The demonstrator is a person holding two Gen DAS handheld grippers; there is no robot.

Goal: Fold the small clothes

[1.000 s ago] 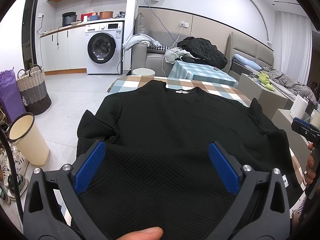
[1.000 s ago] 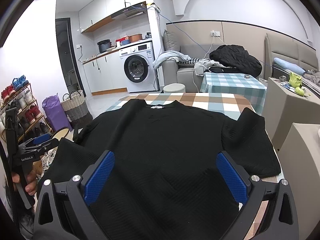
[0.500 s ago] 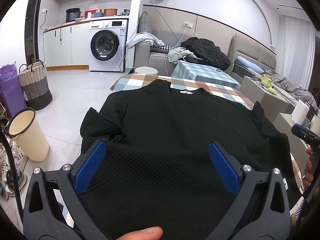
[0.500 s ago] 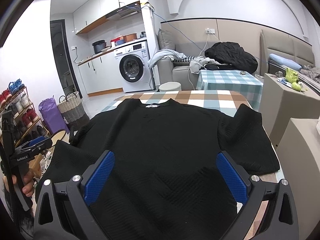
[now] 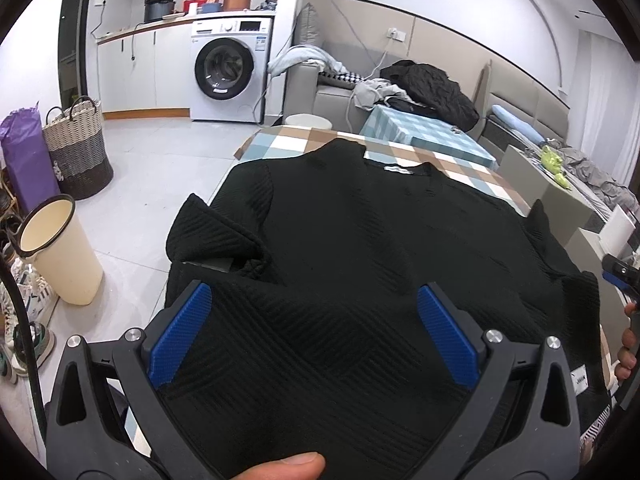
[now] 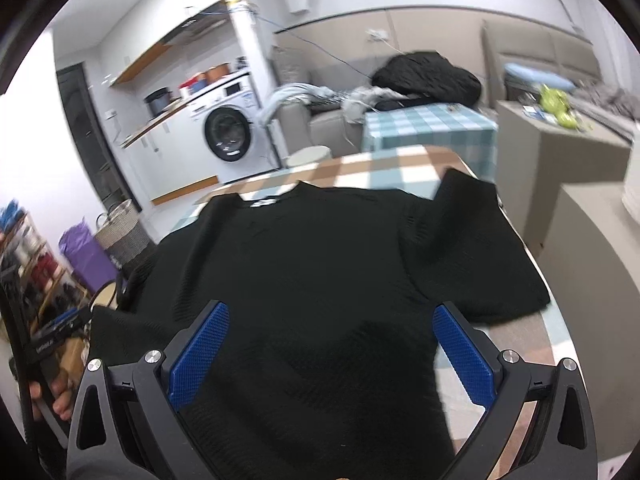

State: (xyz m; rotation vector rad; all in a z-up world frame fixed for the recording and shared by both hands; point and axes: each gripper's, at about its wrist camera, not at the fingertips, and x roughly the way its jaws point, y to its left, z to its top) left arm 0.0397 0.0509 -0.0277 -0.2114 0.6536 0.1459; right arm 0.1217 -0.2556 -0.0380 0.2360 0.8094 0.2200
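Both wide | left gripper [image 5: 314, 330], right gripper [image 6: 330, 354] over black sweater [image 5: 360, 248], fingers apart, empty

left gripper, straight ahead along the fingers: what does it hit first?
Probably the black top spread on the checked table; the open left gripper points over it. Height above the fabric is unclear.

Both wrist cameras look from close above the black sweater's [image 5: 360, 264] hem toward the washing machine [image 5: 226, 70], sharing it.
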